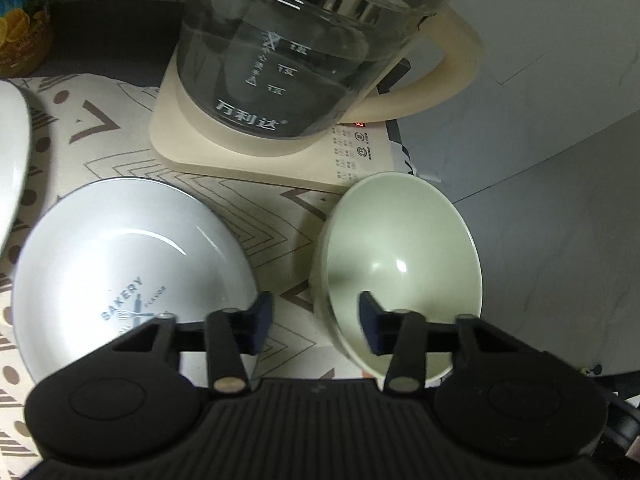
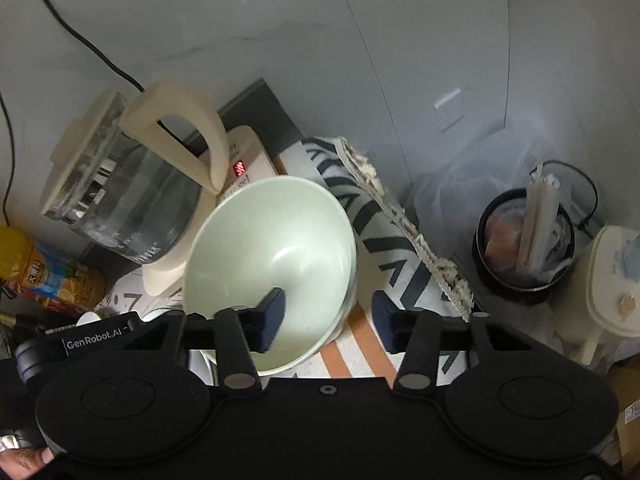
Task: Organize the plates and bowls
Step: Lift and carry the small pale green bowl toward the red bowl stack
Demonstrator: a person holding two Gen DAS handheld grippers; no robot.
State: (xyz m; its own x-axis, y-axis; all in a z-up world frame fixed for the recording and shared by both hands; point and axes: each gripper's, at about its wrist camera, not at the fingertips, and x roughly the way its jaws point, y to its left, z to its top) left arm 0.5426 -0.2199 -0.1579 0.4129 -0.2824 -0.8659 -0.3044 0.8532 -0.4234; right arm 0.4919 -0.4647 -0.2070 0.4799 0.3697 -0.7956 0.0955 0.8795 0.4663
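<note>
We see sorting barely started: the white plate [image 1: 132,256] and green bowl [image 1: 400,264] sit apart on the patterned cloth [image 1: 264,216]. Our left gripper [image 1: 316,320] and right gripper [image 2: 328,316] each straddle the bowl's rim, pads not yet pressing.

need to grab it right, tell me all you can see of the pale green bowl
The pale green bowl is glossy, ceramic-looking and empty, with a deep round shape. It sits upright on the patterned cloth, near the kettle base. Each gripper has its rim between open fingers, one finger inside; contact can't be confirmed.
</note>
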